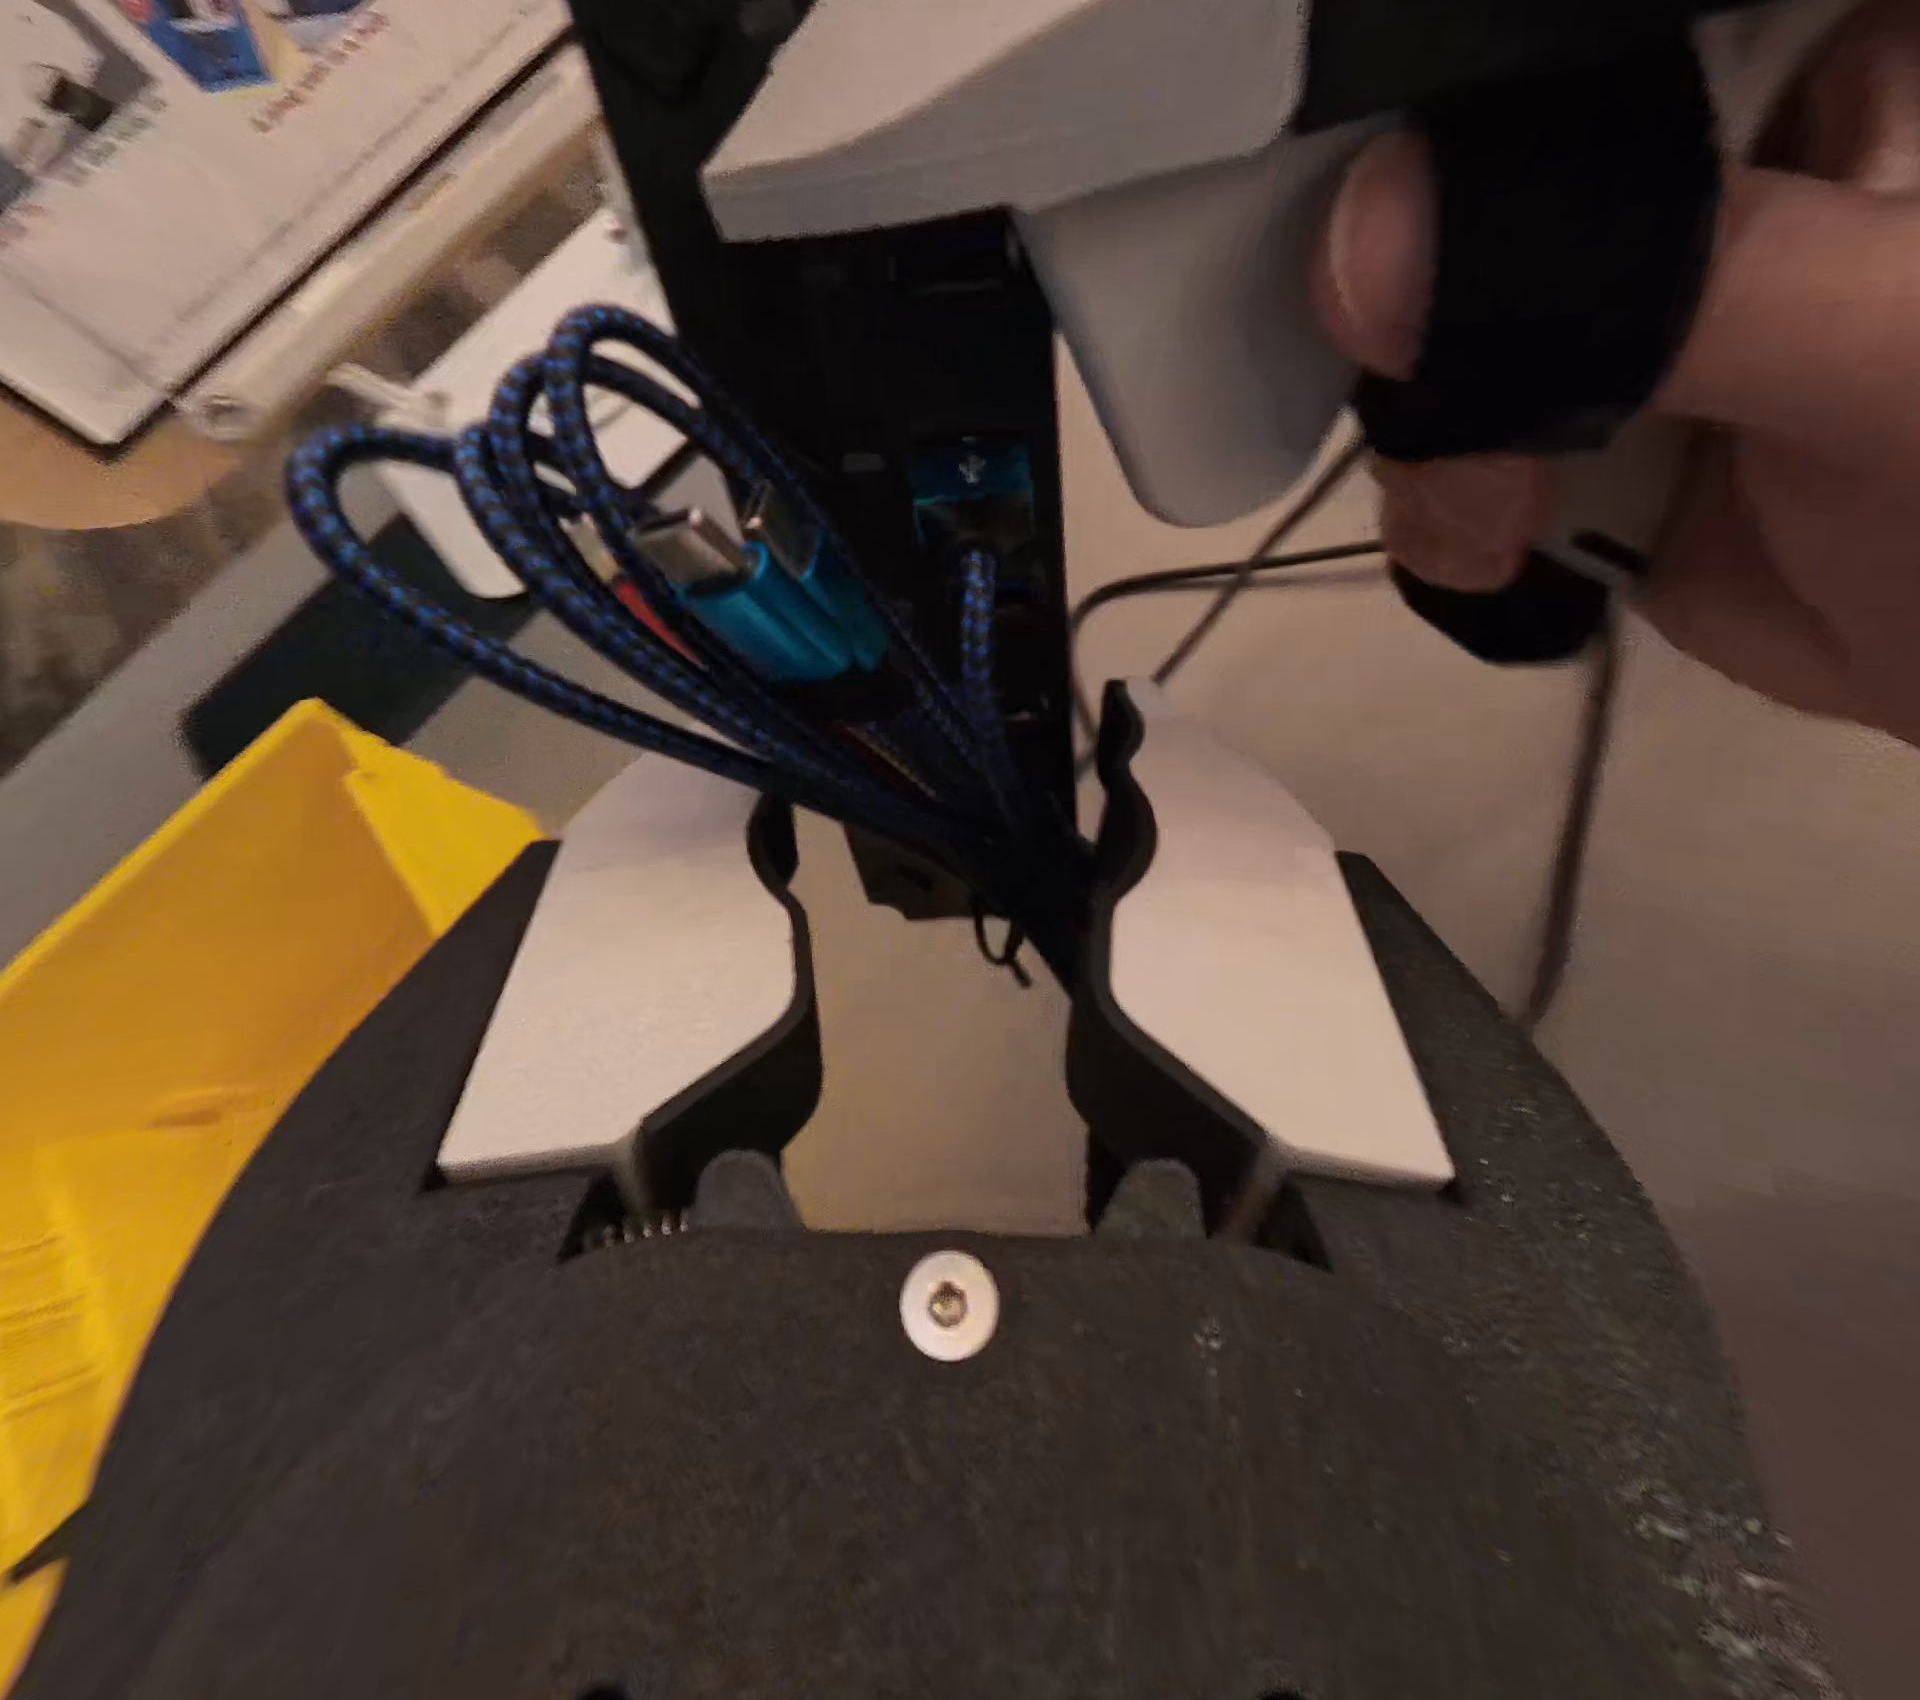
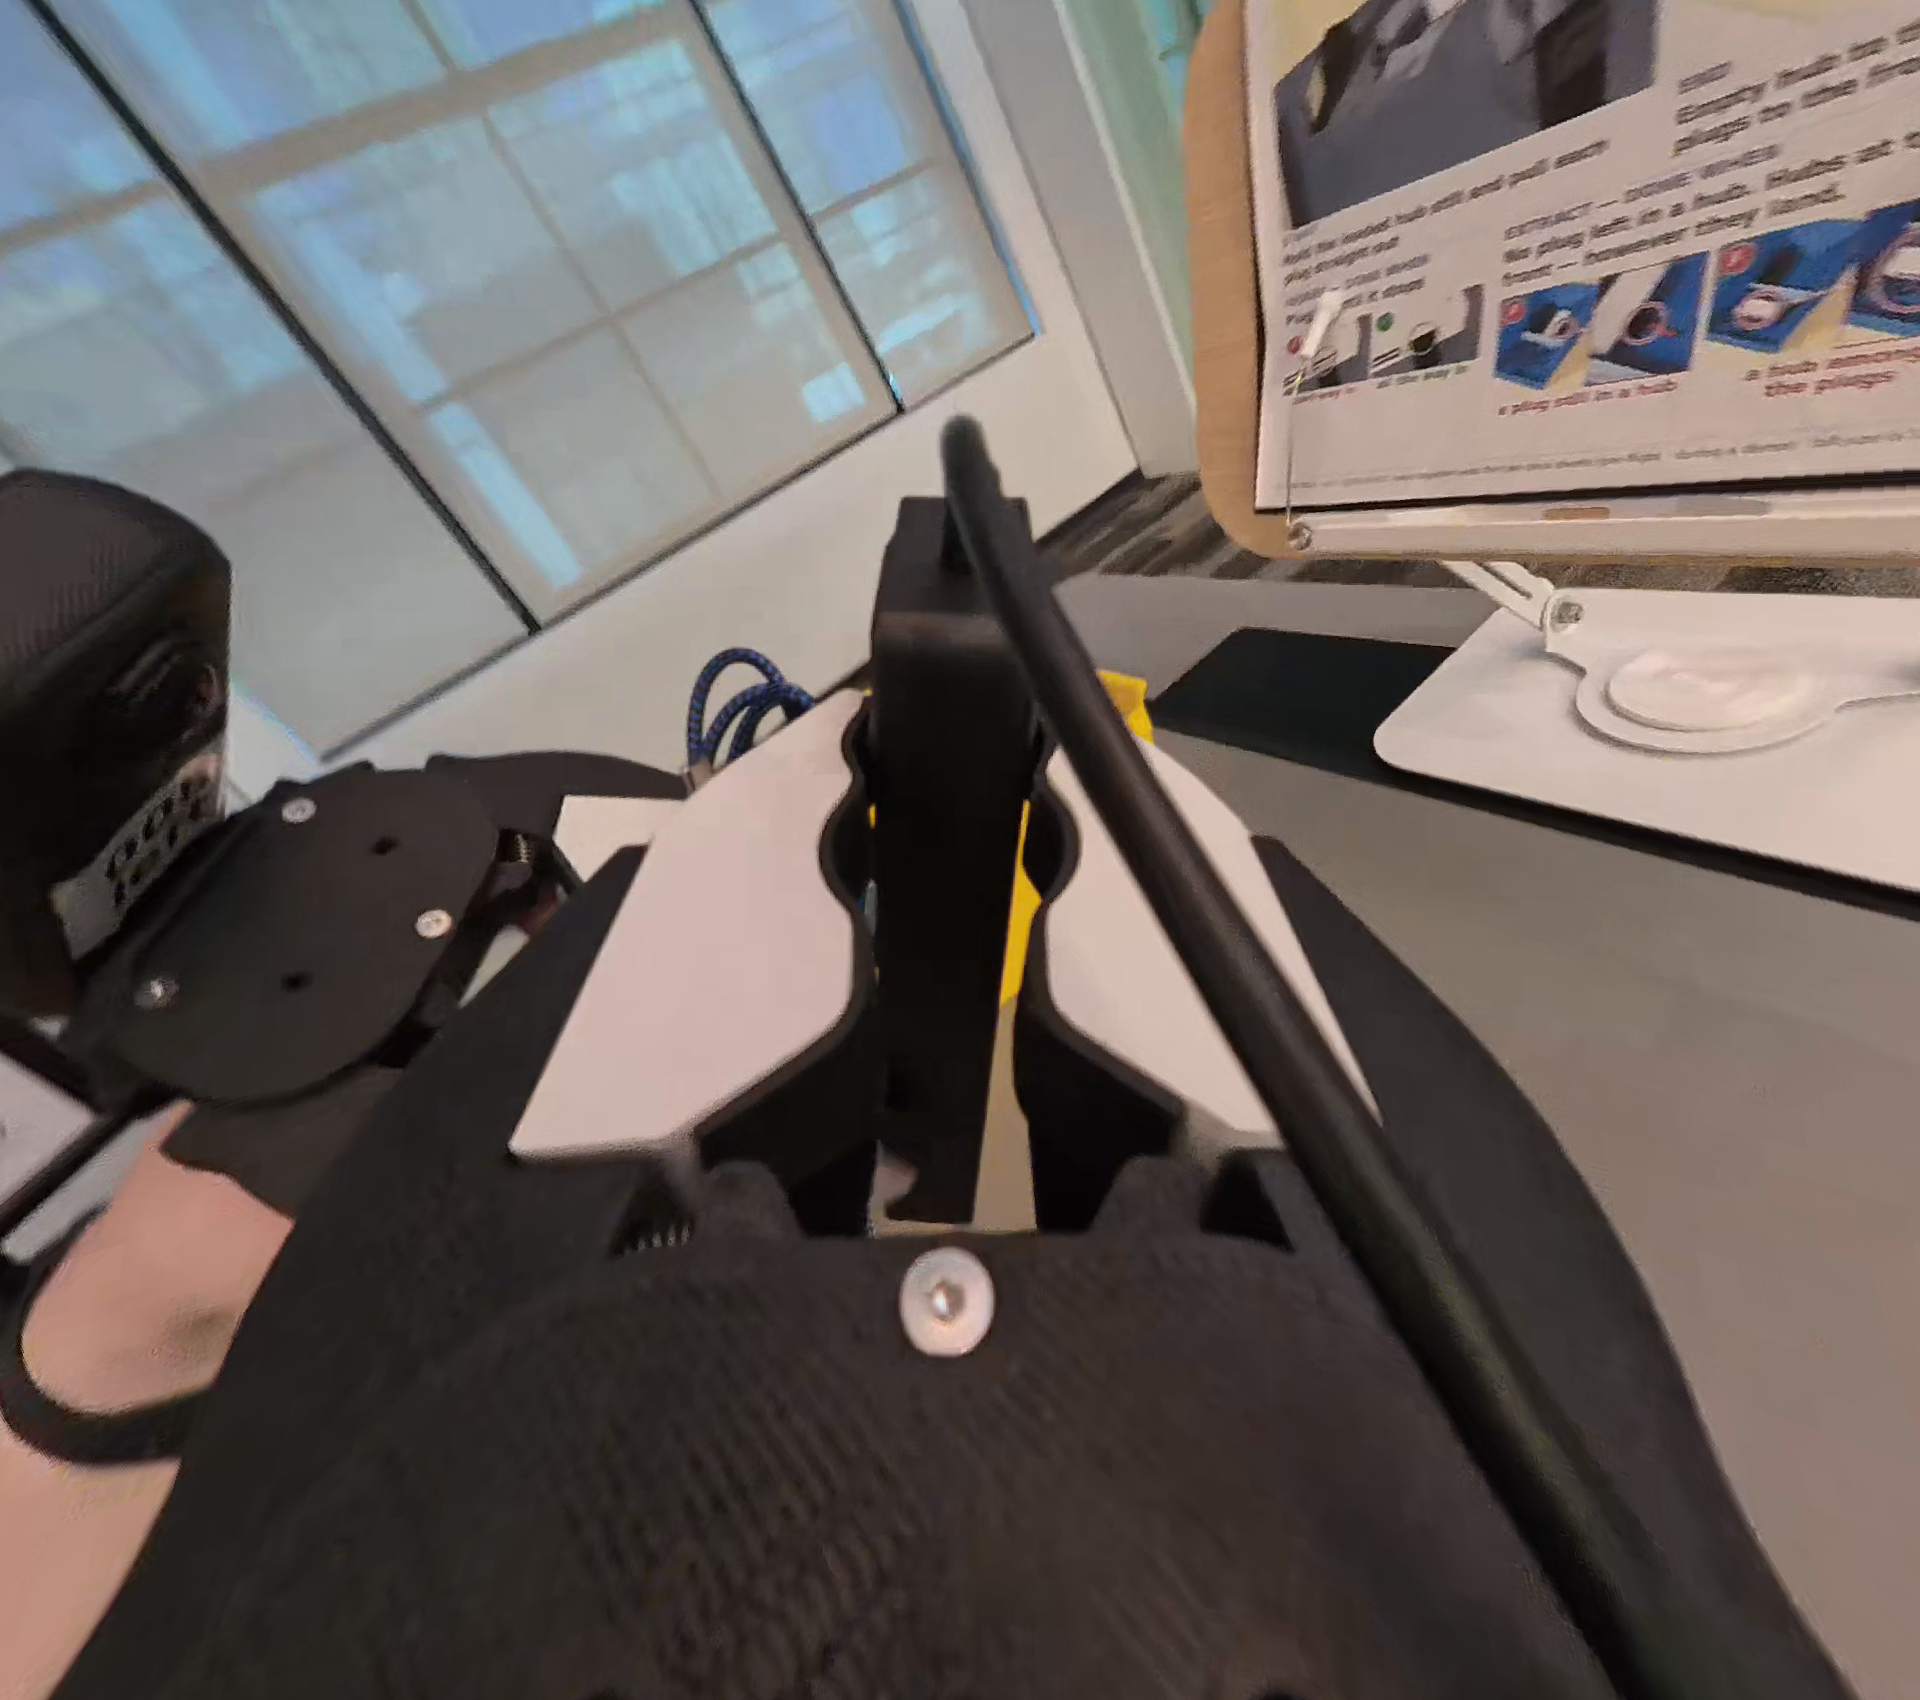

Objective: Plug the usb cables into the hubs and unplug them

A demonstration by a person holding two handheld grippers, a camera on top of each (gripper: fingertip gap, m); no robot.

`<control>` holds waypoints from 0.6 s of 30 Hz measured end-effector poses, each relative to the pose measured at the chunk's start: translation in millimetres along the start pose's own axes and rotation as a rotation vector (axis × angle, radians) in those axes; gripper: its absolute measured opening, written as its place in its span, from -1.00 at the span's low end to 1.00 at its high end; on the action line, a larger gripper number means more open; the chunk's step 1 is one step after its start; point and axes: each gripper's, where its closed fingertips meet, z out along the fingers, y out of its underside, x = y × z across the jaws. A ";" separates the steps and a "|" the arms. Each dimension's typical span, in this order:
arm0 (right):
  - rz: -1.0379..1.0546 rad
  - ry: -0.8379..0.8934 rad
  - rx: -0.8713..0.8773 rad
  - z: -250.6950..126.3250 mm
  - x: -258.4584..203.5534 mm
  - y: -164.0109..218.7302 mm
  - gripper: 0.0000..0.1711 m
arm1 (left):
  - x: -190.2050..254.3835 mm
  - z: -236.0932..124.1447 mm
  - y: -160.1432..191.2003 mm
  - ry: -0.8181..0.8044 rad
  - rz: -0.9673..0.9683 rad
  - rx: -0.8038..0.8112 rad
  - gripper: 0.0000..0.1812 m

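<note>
My right gripper (image 2: 951,762) is shut on a black USB hub (image 2: 940,819) and holds it upright above the table; the hub's own black cable (image 2: 1143,871) trails back over the right finger. In the left wrist view the hub (image 1: 727,300) stands ahead, clamped by the right gripper's white fingers (image 1: 1039,50). A blue plug (image 1: 971,476) sits in one of its ports. A blue-black braided cable bundle (image 1: 582,528) with blue connectors (image 1: 769,590) loops left of the hub. Its strands run down between the fingers of my left gripper (image 1: 945,777), against the right finger. The left jaws stand apart.
A yellow bin (image 1: 208,975) is at the left. An instruction sheet (image 2: 1558,196) stands on a white stand (image 2: 1507,746) behind a black mat (image 2: 1299,674). A gloved hand (image 1: 1558,300) holds the right gripper. A thin dark cable (image 1: 1247,580) lies on the table. Left tips to right tips: about 8 cm.
</note>
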 end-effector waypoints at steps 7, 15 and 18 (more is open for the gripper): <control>-0.108 -0.290 -0.166 -15.4 -39.8 -5.4 -0.71 | 21.9 -58.3 4.1 0.258 -0.037 0.247 -0.32; -0.081 -0.652 -0.174 -58.6 -93.9 -21.7 -0.70 | 36.0 -92.0 -6.6 0.554 -0.079 0.464 -0.39; -0.098 -0.676 -0.155 -64.4 -98.0 -20.5 -0.71 | 57.2 -87.6 -22.1 0.646 -0.044 0.482 -0.39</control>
